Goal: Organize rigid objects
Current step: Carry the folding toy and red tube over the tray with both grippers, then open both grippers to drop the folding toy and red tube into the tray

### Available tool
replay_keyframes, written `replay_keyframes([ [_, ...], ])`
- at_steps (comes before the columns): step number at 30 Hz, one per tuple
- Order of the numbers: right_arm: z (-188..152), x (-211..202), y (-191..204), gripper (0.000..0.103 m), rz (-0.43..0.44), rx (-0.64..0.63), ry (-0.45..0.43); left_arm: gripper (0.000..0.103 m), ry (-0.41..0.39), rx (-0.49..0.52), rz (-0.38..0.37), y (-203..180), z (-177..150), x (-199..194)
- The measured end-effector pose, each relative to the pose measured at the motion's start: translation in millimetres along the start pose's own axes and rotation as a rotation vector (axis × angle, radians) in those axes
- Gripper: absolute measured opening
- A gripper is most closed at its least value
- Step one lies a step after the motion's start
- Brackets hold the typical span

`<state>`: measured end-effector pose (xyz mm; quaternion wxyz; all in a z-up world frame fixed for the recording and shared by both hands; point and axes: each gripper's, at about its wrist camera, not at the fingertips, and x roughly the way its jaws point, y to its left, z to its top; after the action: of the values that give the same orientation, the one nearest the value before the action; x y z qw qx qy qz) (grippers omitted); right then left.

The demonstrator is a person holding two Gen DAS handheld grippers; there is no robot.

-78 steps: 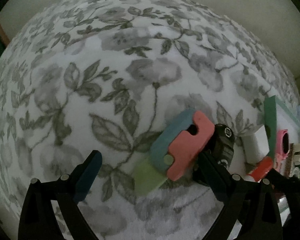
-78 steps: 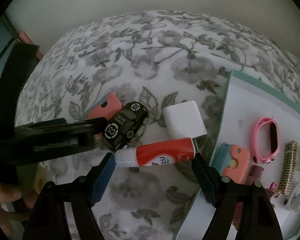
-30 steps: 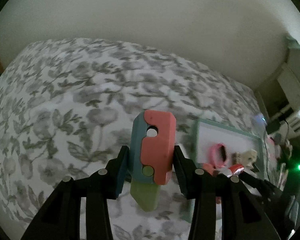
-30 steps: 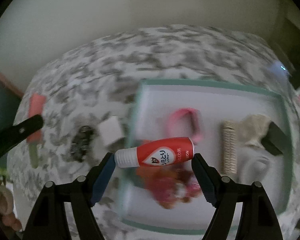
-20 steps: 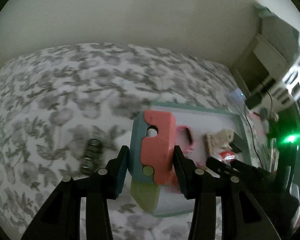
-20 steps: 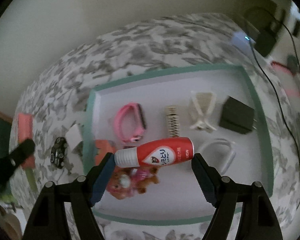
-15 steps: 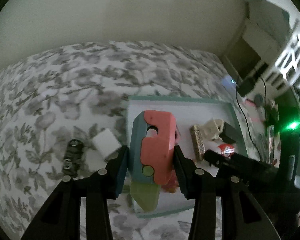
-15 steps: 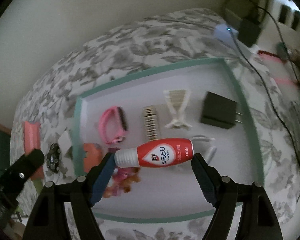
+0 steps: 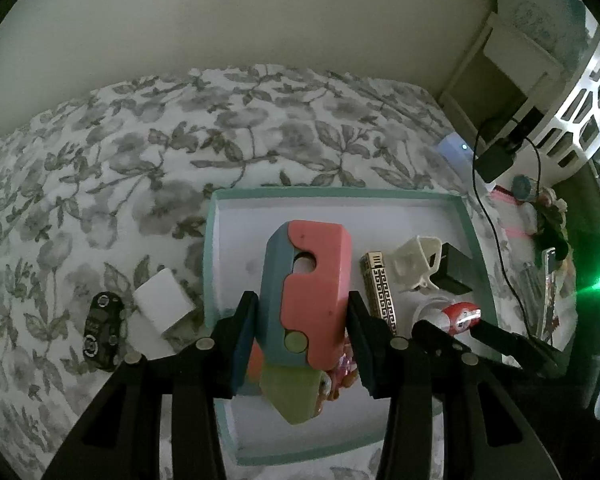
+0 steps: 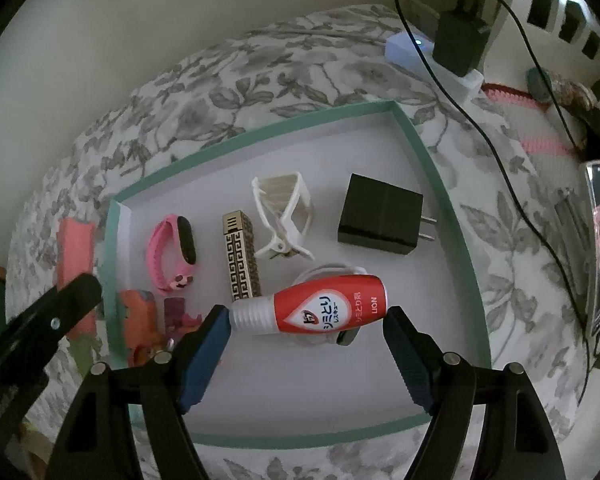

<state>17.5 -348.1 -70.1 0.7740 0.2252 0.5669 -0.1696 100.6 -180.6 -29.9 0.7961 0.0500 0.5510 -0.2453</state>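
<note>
Bare white floor is lying open along the near side of the green-rimmed tray (image 10: 444, 184); the black plug adapter (image 10: 380, 216), white clip (image 10: 284, 216) and gold patterned bar (image 10: 242, 256) are crowding its middle.

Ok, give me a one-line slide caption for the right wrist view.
Right gripper holds a red bottle crosswise over the teal tray, above a charger, clip and pink band.
</note>
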Motion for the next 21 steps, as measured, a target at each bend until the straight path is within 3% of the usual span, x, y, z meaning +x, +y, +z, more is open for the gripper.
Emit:
replay_keyframes([
  [7, -1, 9, 3, 0.081, 0.004, -0.024, 0.026, 0.046, 0.045, 0.01, 0.019, -8, -1, 20],
  [21, 0, 14, 8, 0.081, -0.008, -0.049, 0.032, 0.047, 0.066, -0.012, 0.007, -5, -3, 24],
])
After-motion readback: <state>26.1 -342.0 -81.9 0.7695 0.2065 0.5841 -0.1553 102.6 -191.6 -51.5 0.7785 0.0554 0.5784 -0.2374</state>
